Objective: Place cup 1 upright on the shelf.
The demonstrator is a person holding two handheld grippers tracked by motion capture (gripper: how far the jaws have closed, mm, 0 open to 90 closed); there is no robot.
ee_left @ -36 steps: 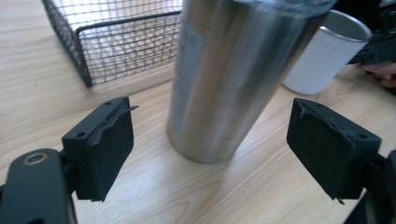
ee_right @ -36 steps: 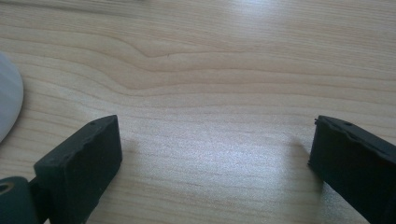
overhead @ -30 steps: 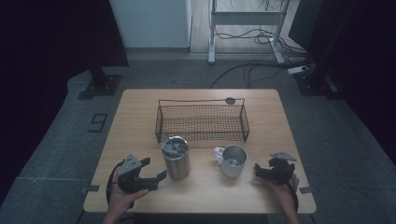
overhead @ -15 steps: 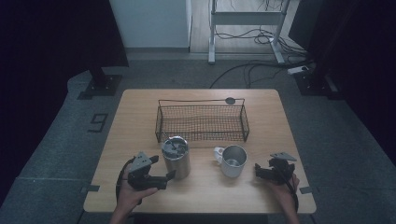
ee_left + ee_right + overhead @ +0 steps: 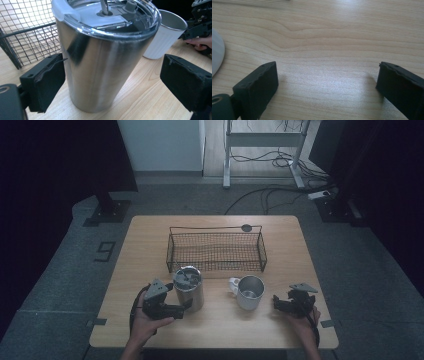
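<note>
Two grippers are held at the near table point(image 5: 215, 330) edge: the left gripper point(image 5: 184, 306) is spread around one upright steel tumbler point(image 5: 188, 287), the right gripper point(image 5: 276, 301) spread over bare wood. One white mug point(image 5: 248, 292) is seen beside the tumbler, one wire basket point(image 5: 216, 251) behind.

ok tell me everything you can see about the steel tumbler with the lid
The steel tumbler is a tall brushed-metal cup, tapering toward its base, with a clear plastic lid that carries a grey stopper. It stands upright on the wooden table, just in front of the wire basket and left of the white mug. The left gripper has its open jaws either side of it, not squeezing.
</note>
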